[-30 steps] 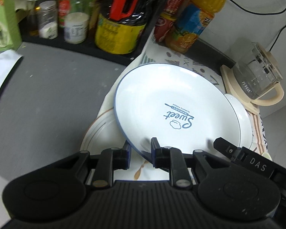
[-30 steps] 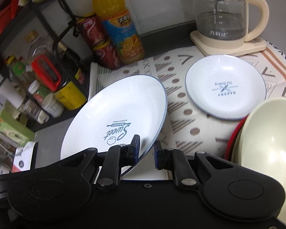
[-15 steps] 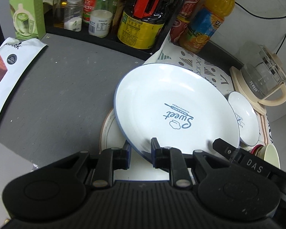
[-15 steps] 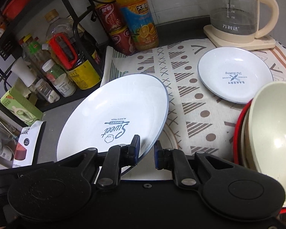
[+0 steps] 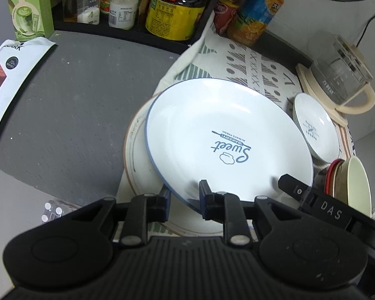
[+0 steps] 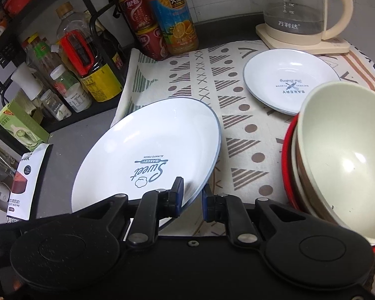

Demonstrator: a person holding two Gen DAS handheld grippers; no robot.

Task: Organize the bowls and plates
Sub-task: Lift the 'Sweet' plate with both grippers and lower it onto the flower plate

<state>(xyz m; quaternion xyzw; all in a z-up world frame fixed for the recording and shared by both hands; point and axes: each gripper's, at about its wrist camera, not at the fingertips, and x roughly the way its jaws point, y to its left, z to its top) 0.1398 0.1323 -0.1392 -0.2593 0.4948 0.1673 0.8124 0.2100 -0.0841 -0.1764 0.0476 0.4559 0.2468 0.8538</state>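
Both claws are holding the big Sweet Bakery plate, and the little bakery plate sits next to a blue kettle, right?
Almost. The right wrist view shows the kettle is clear glass with a cream handle and base, not blue. Both claws do hold the big plate, and the little plate sits beside the kettle.

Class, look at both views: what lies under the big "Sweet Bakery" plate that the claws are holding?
Under the Sweet Bakery plate lies a larger brown-rimmed plate on the patterned cloth. Only its left and near edges show; its middle is covered.

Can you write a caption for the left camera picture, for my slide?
Both grippers, left gripper and right gripper, hold the blue-rimmed Sweet Bakery plate tilted over a brown-rimmed plate.
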